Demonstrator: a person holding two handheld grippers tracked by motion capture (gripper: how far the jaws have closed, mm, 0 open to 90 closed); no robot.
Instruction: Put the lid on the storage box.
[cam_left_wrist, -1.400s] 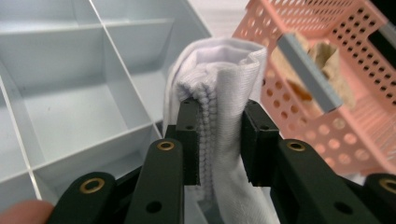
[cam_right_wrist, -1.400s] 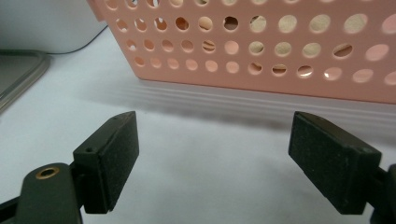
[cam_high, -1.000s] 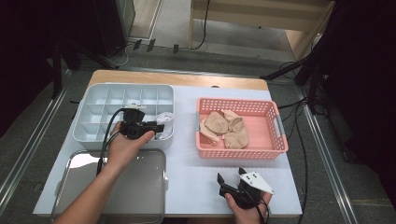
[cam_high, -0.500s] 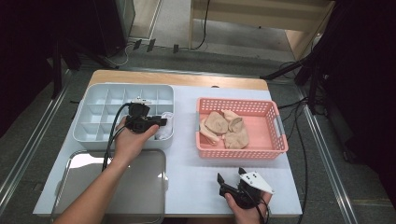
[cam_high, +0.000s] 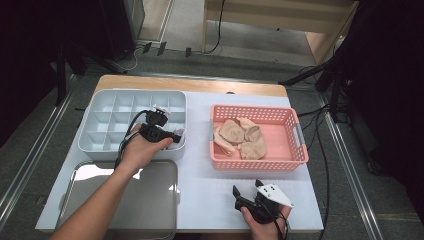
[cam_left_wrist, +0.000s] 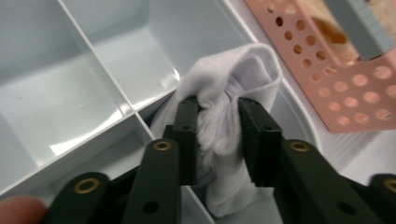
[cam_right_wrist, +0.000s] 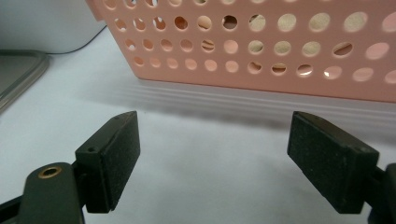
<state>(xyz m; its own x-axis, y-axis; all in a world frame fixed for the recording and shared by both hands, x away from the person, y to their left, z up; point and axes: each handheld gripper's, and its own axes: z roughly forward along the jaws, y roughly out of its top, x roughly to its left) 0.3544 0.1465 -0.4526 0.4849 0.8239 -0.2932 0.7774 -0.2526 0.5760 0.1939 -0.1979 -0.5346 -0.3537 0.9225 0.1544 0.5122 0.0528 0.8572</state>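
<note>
Pinching a bunched white sock (cam_left_wrist: 233, 107) between its two black jaws, the left gripper (cam_high: 170, 136) sits over the right-hand edge of the grey divided organiser (cam_high: 107, 120), at the compartment in its near right corner. In the left gripper view the sock stands roughly on end: its rounded folded top rises above the jaw tips and leans toward the pink basket (cam_high: 290, 145), while its lower part hangs down into that corner compartment, against the divider wall. Its long axis runs more or less along the jaws. The left hand (cam_high: 142, 150) wraps the gripper body from behind, with the forearm crossing the metal tray (cam_high: 150, 210) that lies just in front of the organiser, angled up and to the right toward the organiser's near right corner.

Beige socks (cam_high: 242, 137) lie heaped in the basket, which sits well to the right of the organiser. The right gripper (cam_high: 245, 192) rests low over the white tabletop (cam_high: 210, 180), in front of the basket and far to the right of the organiser, its jaws spread wide with nothing between them, aimed at the basket's perforated near wall.
</note>
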